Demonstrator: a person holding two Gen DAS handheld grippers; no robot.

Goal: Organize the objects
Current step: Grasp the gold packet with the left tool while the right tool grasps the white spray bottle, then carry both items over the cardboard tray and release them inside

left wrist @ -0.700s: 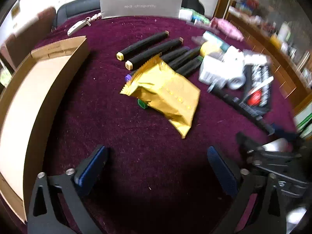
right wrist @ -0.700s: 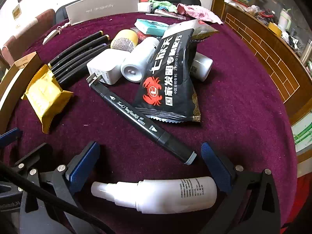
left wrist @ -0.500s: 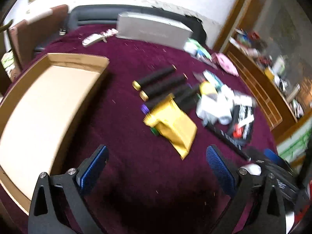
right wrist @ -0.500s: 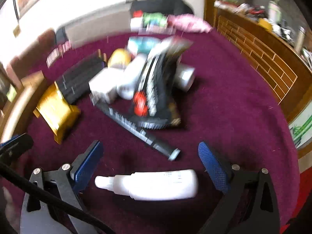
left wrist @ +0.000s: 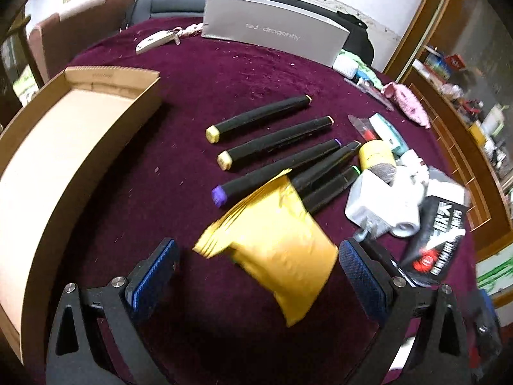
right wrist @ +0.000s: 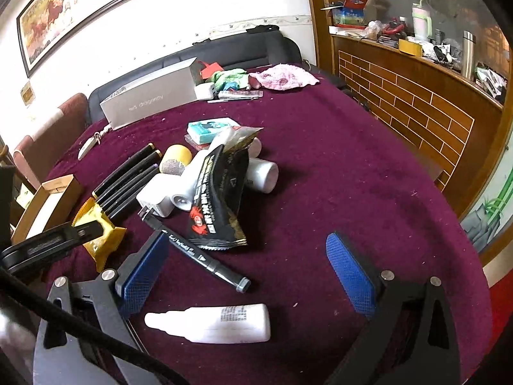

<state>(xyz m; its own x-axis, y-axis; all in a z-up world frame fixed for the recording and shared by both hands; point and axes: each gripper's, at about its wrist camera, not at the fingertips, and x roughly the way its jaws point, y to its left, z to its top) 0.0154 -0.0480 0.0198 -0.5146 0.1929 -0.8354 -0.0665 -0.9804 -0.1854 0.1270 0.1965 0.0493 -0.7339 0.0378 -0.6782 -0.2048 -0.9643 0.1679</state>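
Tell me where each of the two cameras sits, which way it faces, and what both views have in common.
Left wrist: on the left gripper, angled down at the gold packet, markers and cardboard tray; both open blue-padded fingers show.
Right wrist: on the right gripper, angled down at the white bottle and black marker; its open fingers show, with the left gripper at the left edge.
Shared: gold packet, grey box, black snack bag.
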